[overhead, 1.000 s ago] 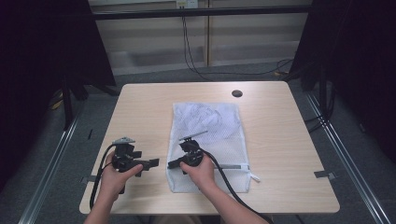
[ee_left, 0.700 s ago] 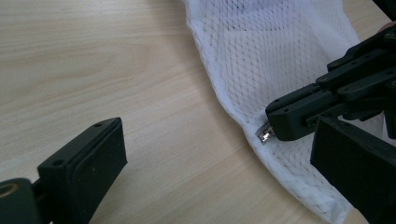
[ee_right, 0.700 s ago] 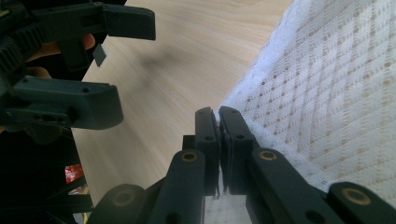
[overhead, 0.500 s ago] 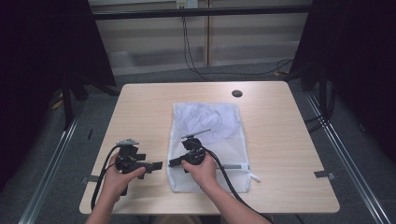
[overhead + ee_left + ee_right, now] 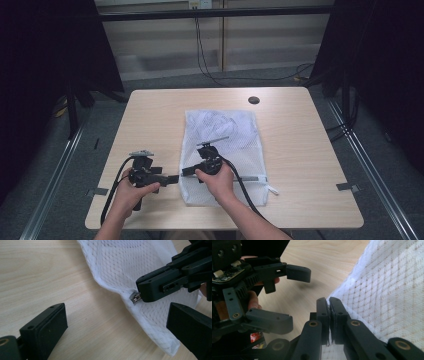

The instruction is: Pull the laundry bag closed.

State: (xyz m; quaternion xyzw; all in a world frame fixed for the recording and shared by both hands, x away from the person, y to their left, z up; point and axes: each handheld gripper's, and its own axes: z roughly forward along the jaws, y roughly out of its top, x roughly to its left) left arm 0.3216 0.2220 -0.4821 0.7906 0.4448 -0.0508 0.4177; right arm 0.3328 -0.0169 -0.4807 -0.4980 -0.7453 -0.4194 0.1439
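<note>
A white mesh zip bag [image 5: 225,132] lies flat in the middle of the table. My right gripper [image 5: 185,172] is at the bag's left edge, shut on the small metal zipper pull [image 5: 135,298]. In the right gripper view its jaws [image 5: 328,302] are pressed together against the mesh [image 5: 392,290]. My left gripper [image 5: 173,179] is just left of that edge, open, jaws spread wide over bare wood [image 5: 117,325]. It points at the bag's hem [image 5: 125,262] and the right gripper's tip [image 5: 150,288]. The right gripper view shows the open left gripper [image 5: 300,299] close by.
The light wooden table [image 5: 150,120] has a small dark round hole [image 5: 254,100] at its far right. A zipper tab end [image 5: 272,190] sticks out at the bag's near right corner. Cables trail from both grippers toward the near edge.
My left gripper has slid right, closer to the bag's left edge and the right gripper's tip. The right gripper has stayed at the zipper pull.
</note>
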